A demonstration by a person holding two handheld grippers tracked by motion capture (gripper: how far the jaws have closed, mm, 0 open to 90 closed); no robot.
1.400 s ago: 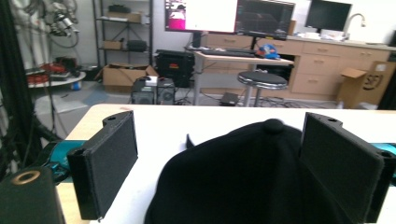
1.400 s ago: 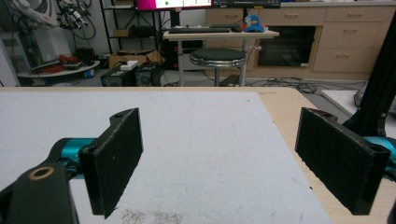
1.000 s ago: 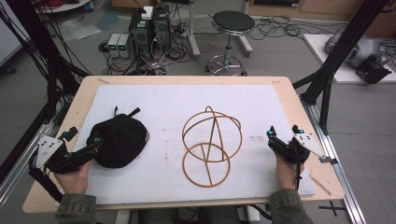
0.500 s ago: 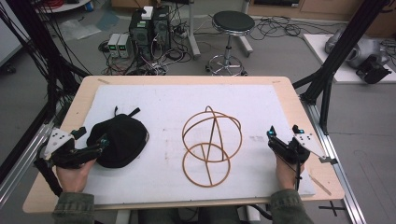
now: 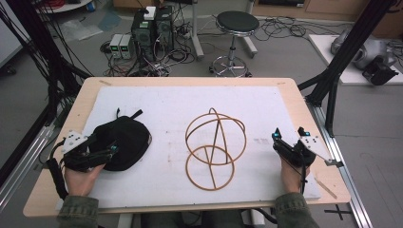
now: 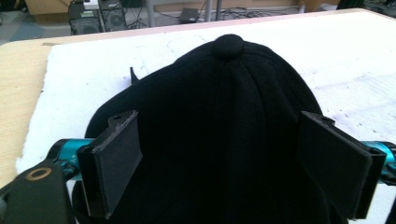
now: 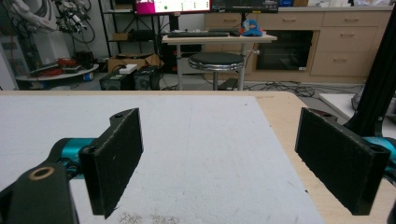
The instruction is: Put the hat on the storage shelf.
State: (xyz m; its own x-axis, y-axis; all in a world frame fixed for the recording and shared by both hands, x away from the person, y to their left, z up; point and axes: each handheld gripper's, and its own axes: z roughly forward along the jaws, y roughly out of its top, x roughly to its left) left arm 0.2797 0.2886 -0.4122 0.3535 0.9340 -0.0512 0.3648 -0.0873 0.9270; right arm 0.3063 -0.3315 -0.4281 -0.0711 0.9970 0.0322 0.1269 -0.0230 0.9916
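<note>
My left gripper (image 5: 110, 151) has advanced: the cap (image 6: 219, 140) now sits between its wide jaws, ready for closing.

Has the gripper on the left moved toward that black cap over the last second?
Yes. Judged against the cap, which lies where it was, the left gripper has slid right and forward, and its open jaws now sit on either side of the cap.

Premises: a robotics or research laboratory; computer towers (image 5: 152, 28) and loose cables (image 5: 285, 28) on the floor; black framing struts (image 5: 351, 52); round stool (image 5: 236, 23); lit monitors (image 7: 173, 5); wooden cabinets (image 7: 345, 42).
</note>
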